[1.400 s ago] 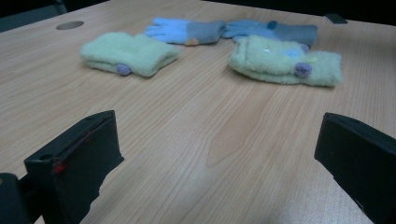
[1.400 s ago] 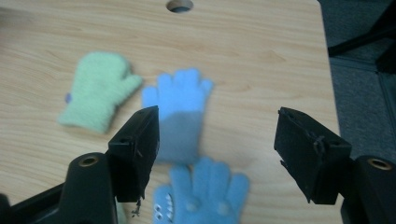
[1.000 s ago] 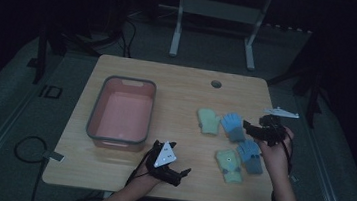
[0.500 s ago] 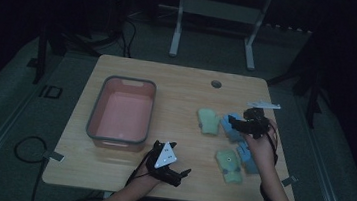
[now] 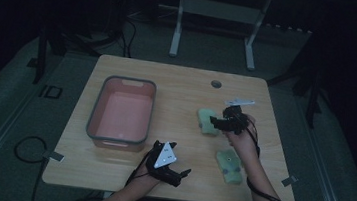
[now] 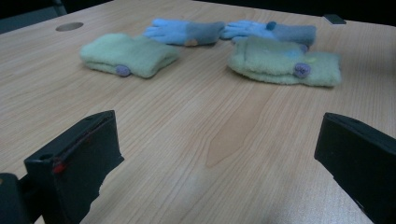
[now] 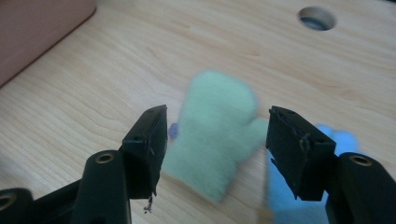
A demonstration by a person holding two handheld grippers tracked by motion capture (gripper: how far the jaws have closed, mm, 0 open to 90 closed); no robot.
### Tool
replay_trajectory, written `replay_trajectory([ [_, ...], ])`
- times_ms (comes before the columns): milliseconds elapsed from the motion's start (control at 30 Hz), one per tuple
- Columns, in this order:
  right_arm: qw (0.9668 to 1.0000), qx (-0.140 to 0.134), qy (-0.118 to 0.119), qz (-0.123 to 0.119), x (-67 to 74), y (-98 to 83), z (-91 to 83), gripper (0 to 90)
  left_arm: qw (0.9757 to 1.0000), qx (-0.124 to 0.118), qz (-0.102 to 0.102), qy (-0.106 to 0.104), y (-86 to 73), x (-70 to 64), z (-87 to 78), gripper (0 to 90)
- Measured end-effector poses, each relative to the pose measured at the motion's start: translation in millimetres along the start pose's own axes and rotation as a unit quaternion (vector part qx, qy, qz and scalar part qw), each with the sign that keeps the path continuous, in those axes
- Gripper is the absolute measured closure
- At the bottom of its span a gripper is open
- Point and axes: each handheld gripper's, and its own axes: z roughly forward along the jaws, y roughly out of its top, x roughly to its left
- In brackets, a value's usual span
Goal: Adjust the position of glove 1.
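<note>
The right hand-held gripper [image 7: 217, 140] is hovering over the green mitten [image 7: 212, 140] with its jaws apart; they have just been narrowing, with the mitten framed between them but not yet pressed. To grasp well, it should be sinking straight down and pinching the mitten's middle, clear of the blue glove [image 7: 299, 205] just beside it. The mitten is lying on the desk [image 5: 183, 88], right of the pink tub [image 5: 121, 114]. The left hand-held gripper [image 5: 172, 167] is resting open, in front of that tub.
</note>
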Motion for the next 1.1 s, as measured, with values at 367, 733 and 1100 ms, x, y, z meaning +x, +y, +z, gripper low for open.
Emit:
replay_trajectory([
  [367, 0.9991, 0.042, 0.007, 0.003, -2.6, 1.3, 40.9, 44.4, 1.0000, -0.002, 0.004, -0.005, -0.3, -0.1, -0.6, 0.5],
  [733, 0.9964, 0.084, 0.003, 0.010, -9.7, -0.1, 72.7, 53.7, 1.0000, -0.002, 0.004, -0.006, -0.3, -0.2, -0.6, 0.5],
  [1100, 0.9955, 0.093, -0.019, -0.002, 0.1, 2.4, 76.3, 83.7, 1.0000, -0.001, 0.004, -0.004, -0.2, -0.3, -0.4, 0.5],
])
